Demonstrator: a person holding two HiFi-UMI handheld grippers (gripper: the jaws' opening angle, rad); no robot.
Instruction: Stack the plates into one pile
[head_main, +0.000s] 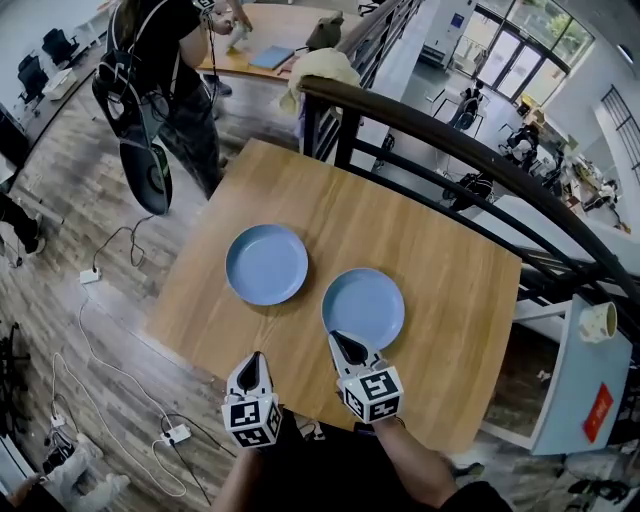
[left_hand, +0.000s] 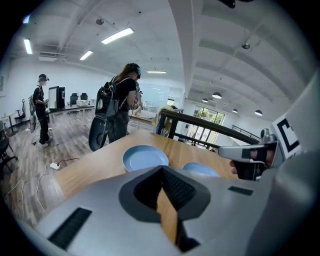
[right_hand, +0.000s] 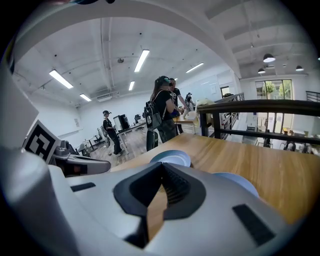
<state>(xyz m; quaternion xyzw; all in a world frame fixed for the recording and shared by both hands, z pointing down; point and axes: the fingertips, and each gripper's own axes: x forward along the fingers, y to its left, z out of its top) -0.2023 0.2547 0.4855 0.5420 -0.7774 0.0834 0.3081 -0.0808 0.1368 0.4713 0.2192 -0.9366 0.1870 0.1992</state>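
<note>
1. Two grippers sit at the bottom centre of the head view, each carrying a cube with square markers. The left gripper points up the frame over the near edge of the table.
2. Its jaws are clenched together and nothing is held between them; only a thin sliver of wood shows through in its own view.
3. The right gripper is just beside it, also clenched and empty. Its tip overlaps the near rim of one plate in the head view; whether it touches cannot be told.
4. That right plate, round and blue, lies flat on the wood just right of the frame's centre.
5. The left plate, the same blue, lies flat up and to the left of it. The two are near each other but apart, with bare wood between them.
6. A dark railing curves past the far side of the table, from top centre to the right edge.
7. A person in dark clothes stands at the upper left.
8. White cables trail over the wooden floor at the left.
9. A cup rests on a pale blue surface at the right edge.
</note>
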